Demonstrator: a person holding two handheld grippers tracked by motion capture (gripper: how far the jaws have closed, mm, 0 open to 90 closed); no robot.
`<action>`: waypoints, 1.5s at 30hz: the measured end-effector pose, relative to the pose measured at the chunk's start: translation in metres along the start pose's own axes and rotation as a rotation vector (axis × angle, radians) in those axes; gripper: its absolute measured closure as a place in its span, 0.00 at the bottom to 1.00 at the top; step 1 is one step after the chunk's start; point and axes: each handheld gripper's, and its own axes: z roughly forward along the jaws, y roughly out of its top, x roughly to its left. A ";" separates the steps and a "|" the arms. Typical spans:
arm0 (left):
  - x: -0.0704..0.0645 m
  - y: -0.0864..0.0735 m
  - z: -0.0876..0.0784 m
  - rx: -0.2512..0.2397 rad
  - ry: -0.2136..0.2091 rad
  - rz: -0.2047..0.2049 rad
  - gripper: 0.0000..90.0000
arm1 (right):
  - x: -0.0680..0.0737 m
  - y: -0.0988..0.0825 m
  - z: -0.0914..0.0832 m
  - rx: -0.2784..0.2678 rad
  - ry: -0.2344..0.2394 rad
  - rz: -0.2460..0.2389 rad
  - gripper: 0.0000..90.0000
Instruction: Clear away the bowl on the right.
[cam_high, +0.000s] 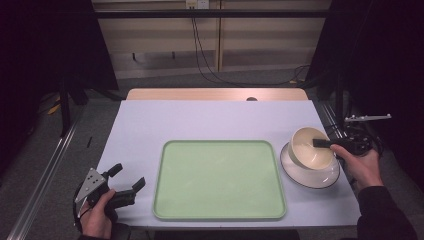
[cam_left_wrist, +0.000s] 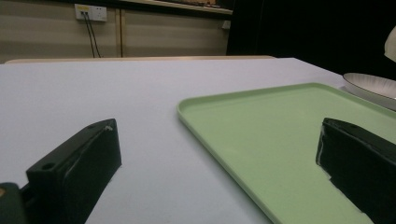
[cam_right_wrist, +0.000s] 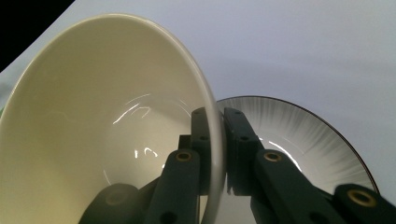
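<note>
1. Two jaws of the right gripper (cam_right_wrist: 215, 140) are clamped on the rim of the cream bowl (cam_right_wrist: 93, 130): in the right gripper view one jaw lies inside the bowl against its inner wall, the other outside it, with the thin rim edge running between them.
2. Bowl attitude: tilted, its opening turned toward the tray side in the high view, where the bowl (cam_high: 310, 147) sits over the plate (cam_high: 306, 176) with the right gripper (cam_high: 320, 143) reaching in from the right.
3. Plate: white with a dark rim line and fine radial streaks, lying flat on the table directly under and beside the bowl; in the right gripper view the plate (cam_right_wrist: 317, 140) shows just behind the outer jaw. Whether the bowl's base touches the plate cannot be told.
4. Right hand (cam_high: 361, 167) holds the gripper body at the table's right edge.
5. Left gripper (cam_high: 127, 181): jaws stand wide apart with nothing between them, resting low at the near left of the table. The left hand (cam_high: 97, 217) grips its body.
6. Left gripper view: its jaws frame the near corner of the green tray (cam_left_wrist: 289, 135), which lies apart from them.
7. Green tray (cam_high: 220, 180) occupies the table (cam_high: 200, 117) centre, just left of the plate, not touching it.
</note>
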 end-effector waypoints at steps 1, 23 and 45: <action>0.000 0.000 0.000 0.000 0.000 0.001 0.00 | 0.001 0.001 0.001 -0.003 -0.001 -0.003 0.93; 0.000 0.000 0.000 0.002 0.004 0.005 0.00 | 0.028 0.028 0.029 0.022 0.038 -0.061 0.93; 0.001 0.000 0.001 0.004 -0.009 0.006 0.00 | 0.041 0.057 0.070 0.088 0.018 -0.047 0.93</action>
